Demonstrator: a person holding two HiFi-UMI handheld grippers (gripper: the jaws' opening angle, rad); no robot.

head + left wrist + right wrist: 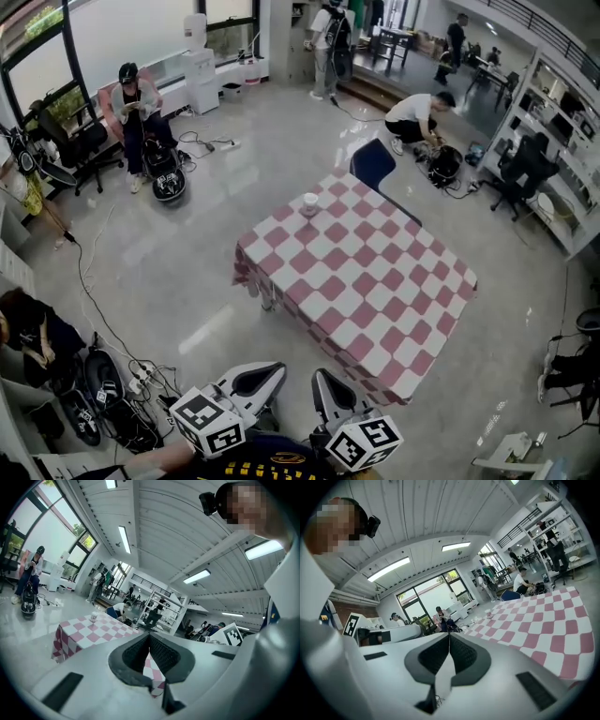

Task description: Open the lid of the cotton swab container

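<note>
**Closed grippers low in the foreground, swab container far across the checked tabletop**

Small, round, pale cotton swab container, upright near the far corner of the tabletop, alone on the cloth. Lid too small to make out. Shows in both gripper views only as a tiny pale cylinder.

Square tabletop, draped in a soft pink-and-white checked cloth that hangs over the edges. Blue chair with a curved back just behind the far corner. Glossy grey floor all round, with dark cables trailing across it at the left.

Well apart from the container, off the near corner of the tabletop: left gripper and right gripper, side by side at the bottom of the head view. Smooth white moulded shells, each with a marker cube printed in black and white squares.

Dark ribbed fingers of the left gripper pressed together at the tips, nothing between them. Right gripper's fingers likewise closed and empty.
</note>
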